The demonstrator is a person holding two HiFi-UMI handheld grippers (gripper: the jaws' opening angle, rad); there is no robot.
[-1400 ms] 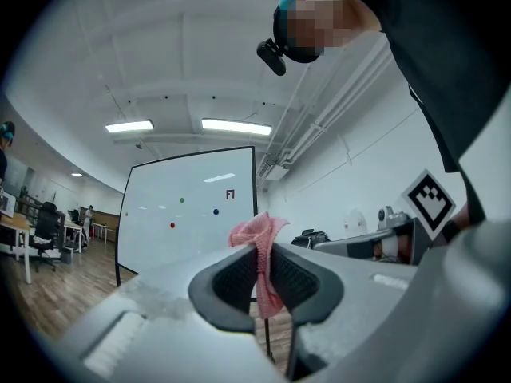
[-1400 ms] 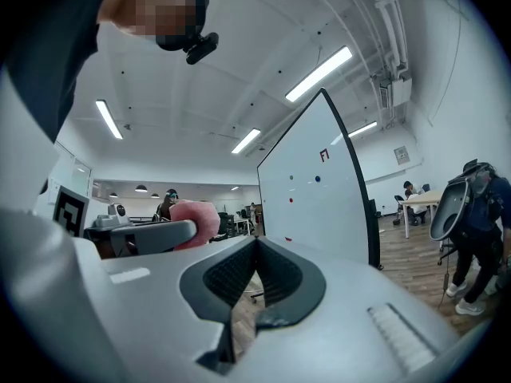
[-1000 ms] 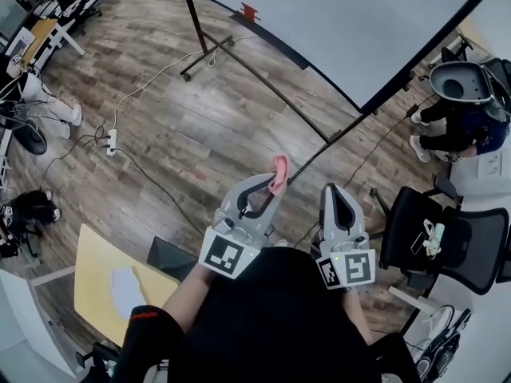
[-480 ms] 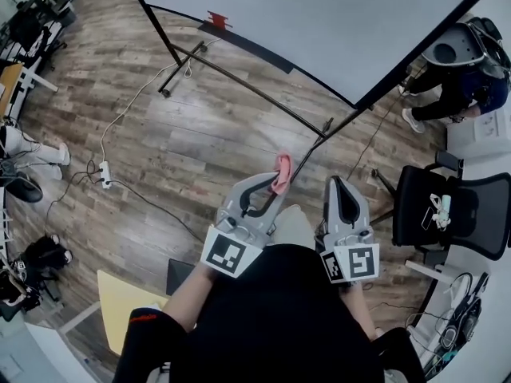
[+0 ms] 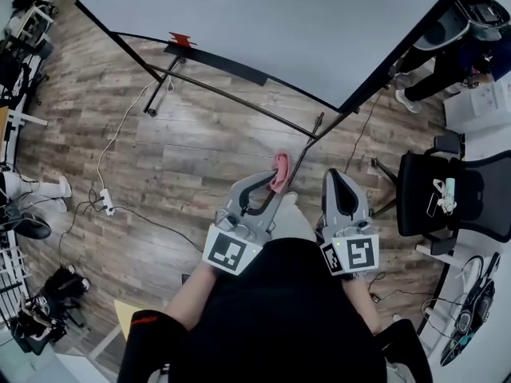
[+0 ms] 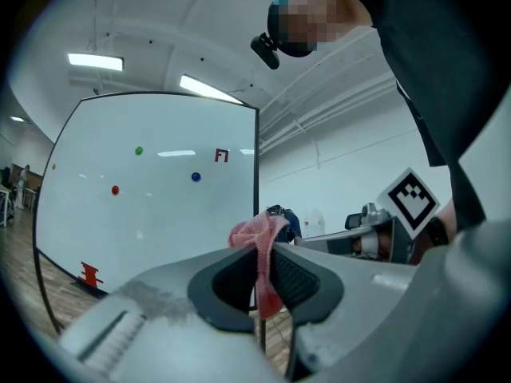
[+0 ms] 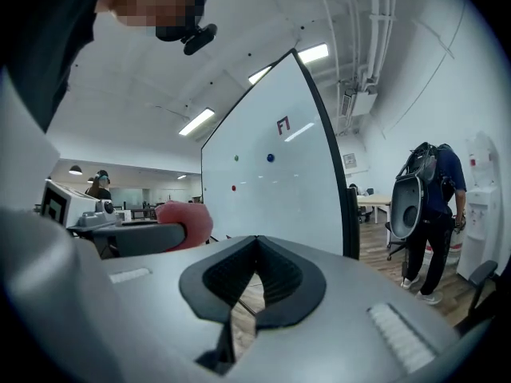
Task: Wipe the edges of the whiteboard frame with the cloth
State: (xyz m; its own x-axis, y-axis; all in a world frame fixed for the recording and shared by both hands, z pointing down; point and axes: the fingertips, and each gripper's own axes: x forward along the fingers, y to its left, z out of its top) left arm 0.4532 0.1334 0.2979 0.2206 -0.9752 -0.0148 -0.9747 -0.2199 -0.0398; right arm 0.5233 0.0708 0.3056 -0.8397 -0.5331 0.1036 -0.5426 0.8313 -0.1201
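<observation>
Two grippers were held side by side close to the person's body, above a wood floor. At the far left a white power strip [image 5: 104, 200] lay on the planks with its cable trailing away. The whiteboard [image 5: 279, 22] stood across the far side of the scene, a few coloured dots on its face and its black frame [image 5: 397, 48] running down the right edge to the stand.

The left gripper [image 5: 272, 183] had its jaws pinching a pink cloth [image 5: 279, 167]. The cloth bunched out above the tips and hung a little way down between the pads. It was out in front of the board, apart from the frame.

Just to the right, the right gripper [image 5: 336, 180] had its jaws pressed together at the tips, with only floor showing through the gap below them. Farther right stood a black office chair [image 5: 447, 206] with something small and pale on its seat. At the far right a person [image 5: 447, 42] in dark clothes stood beside the board's right edge.
</observation>
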